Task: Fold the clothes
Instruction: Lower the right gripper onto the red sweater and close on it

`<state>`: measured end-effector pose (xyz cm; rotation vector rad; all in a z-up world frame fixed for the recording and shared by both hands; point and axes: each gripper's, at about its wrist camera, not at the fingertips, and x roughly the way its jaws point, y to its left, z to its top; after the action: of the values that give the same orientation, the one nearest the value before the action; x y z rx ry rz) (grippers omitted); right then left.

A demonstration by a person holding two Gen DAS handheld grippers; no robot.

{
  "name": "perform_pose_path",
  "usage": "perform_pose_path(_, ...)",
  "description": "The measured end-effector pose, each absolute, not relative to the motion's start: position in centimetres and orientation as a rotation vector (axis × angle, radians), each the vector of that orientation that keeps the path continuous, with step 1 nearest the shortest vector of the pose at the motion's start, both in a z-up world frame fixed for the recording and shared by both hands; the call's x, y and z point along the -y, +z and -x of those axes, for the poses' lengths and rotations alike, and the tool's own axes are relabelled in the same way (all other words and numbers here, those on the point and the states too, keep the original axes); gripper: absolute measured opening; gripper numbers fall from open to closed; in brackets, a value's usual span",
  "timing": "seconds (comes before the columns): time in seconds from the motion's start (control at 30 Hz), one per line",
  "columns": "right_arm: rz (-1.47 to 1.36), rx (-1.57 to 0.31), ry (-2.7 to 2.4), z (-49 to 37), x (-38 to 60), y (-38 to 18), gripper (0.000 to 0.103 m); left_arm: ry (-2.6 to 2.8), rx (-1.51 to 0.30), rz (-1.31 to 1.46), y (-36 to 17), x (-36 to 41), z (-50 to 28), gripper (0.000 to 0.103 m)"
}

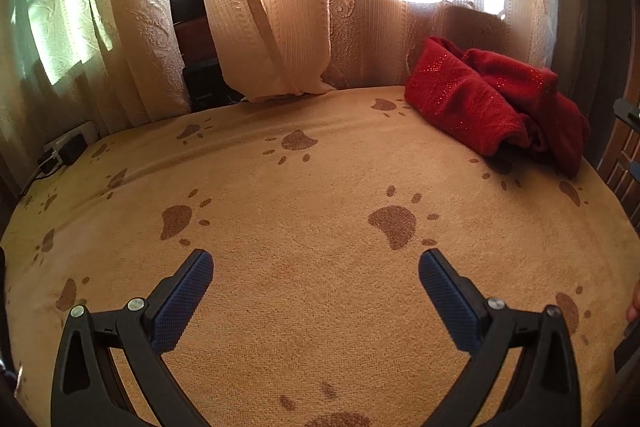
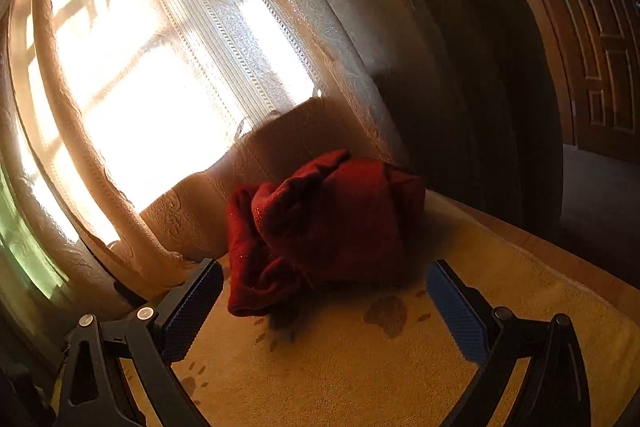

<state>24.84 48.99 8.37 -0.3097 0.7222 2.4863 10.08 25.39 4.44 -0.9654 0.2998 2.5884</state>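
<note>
The red garment point(image 2: 328, 227) is lying crumpled at the far right of the paw-print blanket point(image 1: 304, 187) by the curtain point(image 1: 256, 7), looking soft, limp and light, so the wide-open right tool point(image 2: 324, 291) is facing a loose outer edge, while the left tool point(image 1: 316, 283) is gaping empty.

Strong daylight pours through the curtains point(image 1: 280, 7) at the far side and blows out the window point(image 2: 160, 87) to white glare. The right view falls dim and shadowed toward its right, and fisheye bending curves both pictures' edges.
</note>
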Motion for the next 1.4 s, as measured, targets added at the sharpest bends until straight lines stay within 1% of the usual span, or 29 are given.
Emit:
perform_pose_path(0.1,0.259,-0.589,2.532,-24.8,-47.8,9.3,0.103,2.598,-0.298,0.990,4.1,-25.2,-9.6,0.103)
perform_pose_path(0.13,0.270,-0.578,2.545,-24.5,-47.6,9.4,0.100,2.597,-0.299,1.001,3.9,-25.2,-9.5,0.103)
perform_pose_path(0.17,0.282,-0.568,2.559,-24.3,-47.4,9.6,0.095,2.597,-0.300,1.011,3.8,-25.2,-9.4,0.103)
perform_pose_path(0.23,0.349,-0.613,2.579,-23.6,-47.6,9.2,0.059,2.601,-0.301,1.020,3.7,-25.1,-9.2,0.103)
perform_pose_path(0.3,0.429,-0.651,2.600,-22.8,-47.9,9.0,0.041,2.609,-0.295,1.025,3.7,-24.9,-9.1,0.103)
perform_pose_path(0.37,0.500,-0.634,2.630,-21.8,-47.9,9.2,0.040,2.617,-0.270,1.025,4.0,-24.4,-8.9,0.103)
perform_pose_path(0.47,0.512,-0.568,2.656,-20.5,-48.0,10.6,0.040,2.627,-0.233,1.025,4.4,-23.8,-8.7,0.103)
perform_pose_path(0.63,0.574,-0.643,2.625,-16.4,-50.8,11.1,0.041,2.638,-0.196,1.025,4.9,-23.1,-8.5,0.103)
perform_pose_path(0.97,0.748,-0.731,2.562,-8.4,-55.4,8.5,0.040,2.661,-0.146,1.063,4.7,-21.8,-7.1,0.103)
perform_pose_path(1.0,0.768,-0.740,2.568,-7.8,-55.5,8.4,0.035,2.661,-0.144,1.072,4.6,-21.8,-6.9,0.103)
perform_pose_path(1.03,0.787,-0.724,2.564,-7.4,-55.3,8.2,0.021,2.660,-0.143,1.081,4.4,-21.7,-6.8,0.103)
perform_pose_path(1.07,0.807,-0.707,2.561,-7.1,-55.1,8.0,0.016,2.657,-0.141,1.092,4.2,-21.7,-6.6,0.103)
perform_pose_path(1.1,0.827,-0.690,2.557,-6.7,-54.8,7.8,0.013,2.654,-0.139,1.102,4.1,-21.7,-6.5,0.103)
perform_pose_path(1.23,0.755,-0.676,2.641,-8.4,-52.9,8.9,0.010,2.653,-0.130,1.119,3.8,-21.5,-6.3,0.103)
perform_pose_path(1.33,0.665,-0.715,2.751,-11.0,-51.4,11.4,0.009,2.654,-0.129,1.119,3.9,-21.6,-6.4,0.103)
perform_pose_path(1.4,0.622,-0.704,2.854,-13.1,-49.6,13.5,0.008,2.653,-0.129,1.118,4.0,-21.6,-6.5,0.103)
